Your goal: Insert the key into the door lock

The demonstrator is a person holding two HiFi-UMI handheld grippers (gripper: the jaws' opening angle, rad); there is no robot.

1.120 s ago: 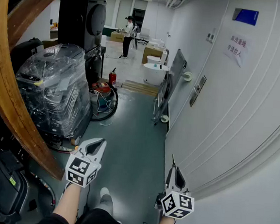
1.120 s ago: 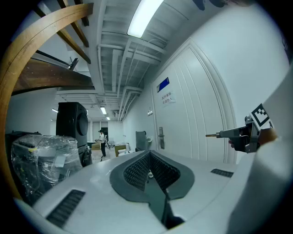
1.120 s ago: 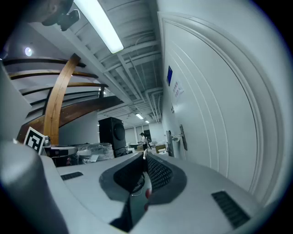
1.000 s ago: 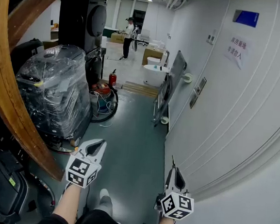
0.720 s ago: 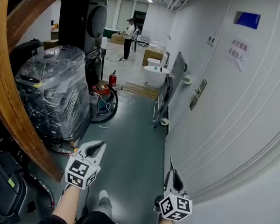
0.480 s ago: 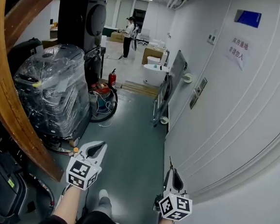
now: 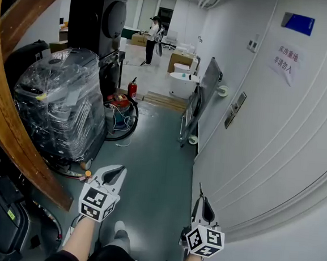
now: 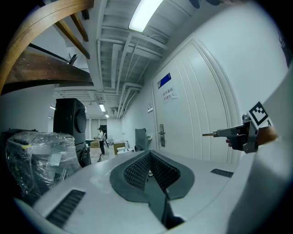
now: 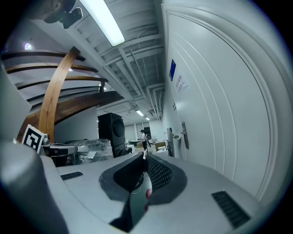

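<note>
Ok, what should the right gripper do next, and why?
Probably carry the right gripper forward along the white panelled door toward the grey metal lock plate: its jaws pinch the thin metal key, but the plate sits well ahead.

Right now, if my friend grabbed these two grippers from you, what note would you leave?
Left gripper: shut, empty, held low beside the right one.
Right gripper: shut on the key, which sticks out forward.
Lock: on the white door, ahead on the right, well beyond the key.
Done: key is gripped.
Left to do: get up to the lock, line the key up, push it in.
</note>
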